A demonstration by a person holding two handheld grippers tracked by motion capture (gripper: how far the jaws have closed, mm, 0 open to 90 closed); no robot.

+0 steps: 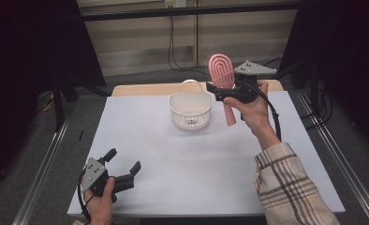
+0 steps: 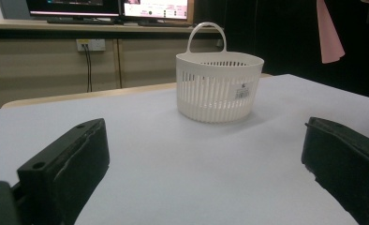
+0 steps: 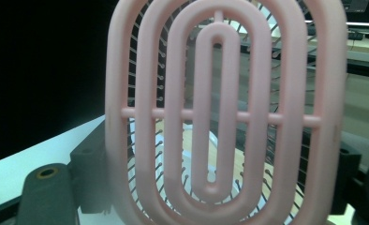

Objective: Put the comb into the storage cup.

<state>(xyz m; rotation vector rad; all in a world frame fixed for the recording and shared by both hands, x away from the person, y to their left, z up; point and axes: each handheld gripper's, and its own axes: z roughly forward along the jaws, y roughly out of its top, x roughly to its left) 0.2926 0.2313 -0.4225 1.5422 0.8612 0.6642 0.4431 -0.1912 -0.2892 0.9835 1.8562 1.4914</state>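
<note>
A pink vented hairbrush (image 1: pixel 222 77) is held upright in the air, head up and handle down, just right of a white slotted basket (image 1: pixel 190 108). My right gripper (image 1: pixel 218 91) is shut on the brush near the base of its head. In the right gripper view the brush's oval head (image 3: pixel 225 112) stands close before the camera, its bristles pointing away. My left gripper (image 1: pixel 123 161) rests low at the table's near left corner, jaws wide open with nothing between them. From the left gripper view the basket (image 2: pixel 218 86) stands ahead with its handle up, and the brush's handle (image 2: pixel 329 33) hangs at upper right.
The white table top (image 1: pixel 173 159) spreads between the two grippers. A wooden edge (image 1: pixel 140 88) runs along its far side. Metal rails (image 1: pixel 42 159) flank the table left and right. Monitors (image 2: pixel 107 7) sit on a shelf beyond.
</note>
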